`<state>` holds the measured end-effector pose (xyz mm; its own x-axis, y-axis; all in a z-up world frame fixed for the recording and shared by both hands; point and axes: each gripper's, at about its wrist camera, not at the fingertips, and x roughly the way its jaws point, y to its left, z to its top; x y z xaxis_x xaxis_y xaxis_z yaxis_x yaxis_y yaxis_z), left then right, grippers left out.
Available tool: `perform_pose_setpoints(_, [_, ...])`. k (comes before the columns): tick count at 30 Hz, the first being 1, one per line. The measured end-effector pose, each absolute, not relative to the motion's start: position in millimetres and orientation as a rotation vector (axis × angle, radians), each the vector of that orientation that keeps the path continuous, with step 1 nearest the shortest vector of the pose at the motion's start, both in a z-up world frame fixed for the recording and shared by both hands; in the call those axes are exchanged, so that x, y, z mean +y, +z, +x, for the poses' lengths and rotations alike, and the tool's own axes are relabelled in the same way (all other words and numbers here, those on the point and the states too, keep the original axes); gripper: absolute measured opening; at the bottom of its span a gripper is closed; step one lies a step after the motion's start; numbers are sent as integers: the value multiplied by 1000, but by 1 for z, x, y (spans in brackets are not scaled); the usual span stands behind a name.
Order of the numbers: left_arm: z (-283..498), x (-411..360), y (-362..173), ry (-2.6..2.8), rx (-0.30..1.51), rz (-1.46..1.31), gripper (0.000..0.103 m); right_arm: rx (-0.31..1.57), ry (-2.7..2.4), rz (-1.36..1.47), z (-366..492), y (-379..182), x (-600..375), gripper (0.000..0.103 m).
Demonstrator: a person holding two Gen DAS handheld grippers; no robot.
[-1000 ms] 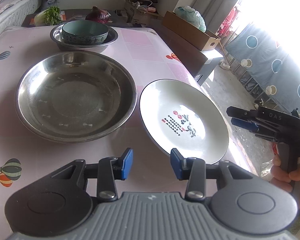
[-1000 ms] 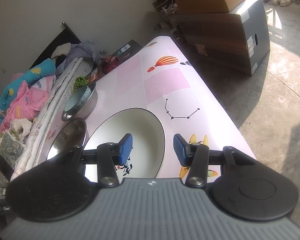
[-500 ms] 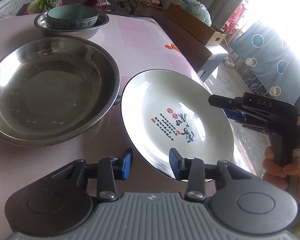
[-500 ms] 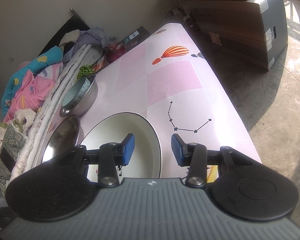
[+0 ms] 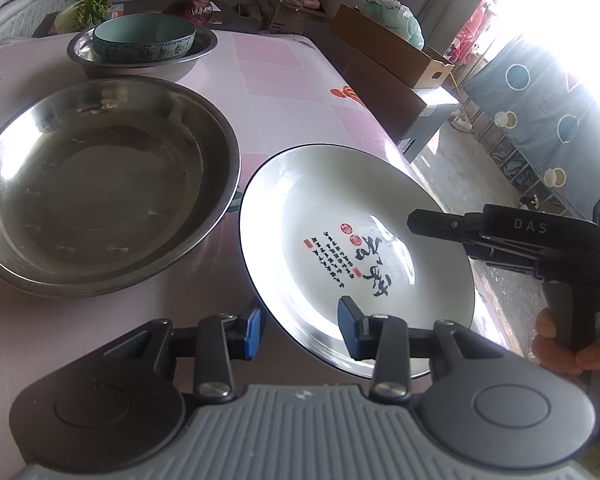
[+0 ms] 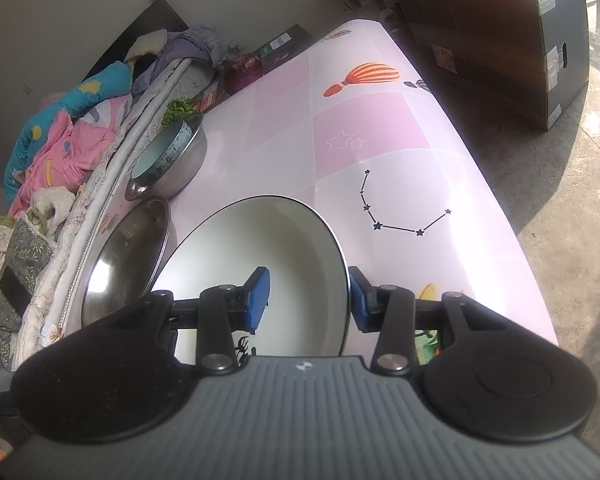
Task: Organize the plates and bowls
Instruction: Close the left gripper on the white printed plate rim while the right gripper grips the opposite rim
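A white plate (image 5: 356, 256) with a black rim and calligraphy lies near the right edge of the pink table (image 5: 292, 92). My left gripper (image 5: 300, 330) is open, its blue pads straddling the plate's near-left rim. From the right, my right gripper (image 5: 420, 224) reaches over the plate's far-right rim. In the right wrist view this gripper (image 6: 309, 300) is open, with the plate (image 6: 260, 240) edge running between its pads close to the right one. Left of the plate is a large steel basin (image 5: 100, 184). Behind it, a teal bowl (image 5: 144, 38) sits in a smaller steel basin (image 5: 204, 50).
A person's hand (image 5: 568, 344) holds the right gripper's handle past the table edge. Cardboard boxes (image 5: 392, 56) stand to the right of the table, with concrete floor (image 6: 560, 180) beyond. A bed with bedding (image 6: 68, 132) runs along the other side. Greens (image 5: 86, 10) and a red cabbage (image 5: 190, 2) lie at the far end.
My left gripper moved forward until the plate's near rim came between its pads. The right gripper moved in from the side and now straddles the opposite rim.
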<state>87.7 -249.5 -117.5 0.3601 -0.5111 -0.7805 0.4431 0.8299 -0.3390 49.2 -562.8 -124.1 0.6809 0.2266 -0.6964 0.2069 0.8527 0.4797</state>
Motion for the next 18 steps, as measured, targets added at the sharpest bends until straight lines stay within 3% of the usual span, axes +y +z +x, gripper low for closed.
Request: perform_pose_setpoints(18, [39,-196,-113,-656,1061,-40,40,874,-37,623,-46,-122,-496,43])
